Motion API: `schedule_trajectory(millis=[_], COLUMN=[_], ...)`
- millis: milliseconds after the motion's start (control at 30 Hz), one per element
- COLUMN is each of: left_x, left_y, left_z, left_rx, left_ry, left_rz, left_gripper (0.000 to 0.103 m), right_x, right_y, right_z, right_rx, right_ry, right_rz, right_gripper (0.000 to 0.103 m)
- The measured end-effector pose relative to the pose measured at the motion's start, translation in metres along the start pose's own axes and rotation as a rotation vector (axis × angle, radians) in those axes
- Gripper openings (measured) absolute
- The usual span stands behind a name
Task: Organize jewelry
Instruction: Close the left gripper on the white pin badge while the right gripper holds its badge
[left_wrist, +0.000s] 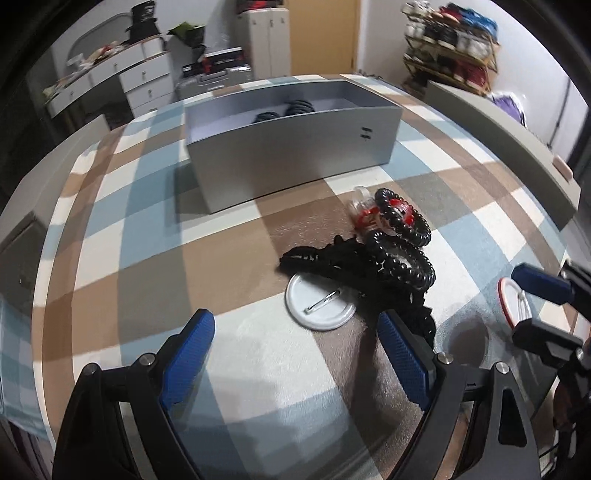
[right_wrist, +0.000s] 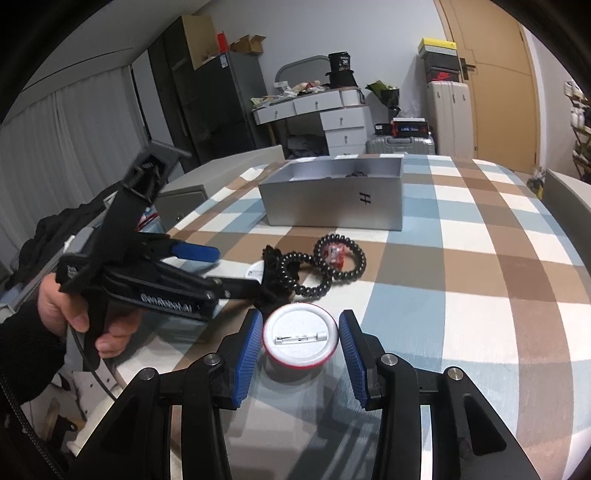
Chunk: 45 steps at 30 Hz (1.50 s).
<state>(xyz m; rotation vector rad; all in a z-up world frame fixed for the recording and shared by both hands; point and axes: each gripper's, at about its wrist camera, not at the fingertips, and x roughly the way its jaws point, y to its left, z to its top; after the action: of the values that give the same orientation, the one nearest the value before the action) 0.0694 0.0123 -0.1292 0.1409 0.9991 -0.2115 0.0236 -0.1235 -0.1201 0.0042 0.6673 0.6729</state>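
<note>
My right gripper (right_wrist: 301, 352) is shut on a red-rimmed pin badge (right_wrist: 300, 339), held back side up just above the checked cloth; the left wrist view shows the badge (left_wrist: 511, 301) at the right edge. My left gripper (left_wrist: 295, 354) is open over the cloth, just short of a second white pin badge (left_wrist: 319, 304) that lies pin side up. Across that badge's far edge lies a black lace band (left_wrist: 332, 258). Two black spiral hair ties (left_wrist: 402, 254) and a red and clear clip (left_wrist: 365, 212) lie beyond it. In the right wrist view a person's hand holds the left gripper (right_wrist: 229, 267).
An open silver box (left_wrist: 291, 147) stands farther back on the checked cloth (left_wrist: 147, 240) and has dark coiled items (left_wrist: 295, 109) inside. Grey raised edges border the surface at left and right. Drawers, suitcases and a shoe rack stand in the room behind.
</note>
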Motion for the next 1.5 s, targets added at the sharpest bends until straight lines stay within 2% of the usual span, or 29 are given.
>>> schedule_trajectory(millis=[167, 233, 467, 600, 900, 1100, 1300, 1500], left_x=[0.009, 0.008, 0.002, 0.002, 0.001, -0.007, -0.019, -0.035], left_y=[-0.001, 0.0, -0.01, -0.008, -0.013, -0.013, -0.011, -0.002], left_z=[0.007, 0.009, 0.011, 0.011, 0.008, 0.003, -0.002, -0.004], left_rx=[0.034, 0.044, 0.124, 0.127, 0.151, 0.136, 0.109, 0.027], left_ry=[0.018, 0.02, 0.018, 0.017, 0.026, 0.011, -0.006, -0.032], left_rz=[-0.016, -0.045, -0.101, -0.107, -0.117, -0.073, -0.062, -0.073], left_gripper=[0.086, 0.08, 0.047, 0.037, 0.037, 0.037, 0.037, 0.037], right_x=[0.003, 0.003, 0.0, 0.001, -0.002, -0.005, -0.011, -0.019], right_y=[-0.003, -0.003, 0.0, 0.002, 0.004, 0.006, 0.013, 0.02], right_z=[0.002, 0.003, 0.01, 0.011, 0.01, 0.012, 0.014, 0.019], right_rx=[0.009, 0.01, 0.007, 0.006, 0.009, 0.014, 0.002, -0.006], right_ry=[0.003, 0.001, -0.012, -0.008, -0.012, -0.021, -0.036, -0.054], right_rz=[0.003, 0.006, 0.016, 0.013, 0.007, 0.013, 0.005, 0.007], right_gripper=[0.042, 0.042, 0.042, 0.042, 0.042, 0.042, 0.042, 0.042])
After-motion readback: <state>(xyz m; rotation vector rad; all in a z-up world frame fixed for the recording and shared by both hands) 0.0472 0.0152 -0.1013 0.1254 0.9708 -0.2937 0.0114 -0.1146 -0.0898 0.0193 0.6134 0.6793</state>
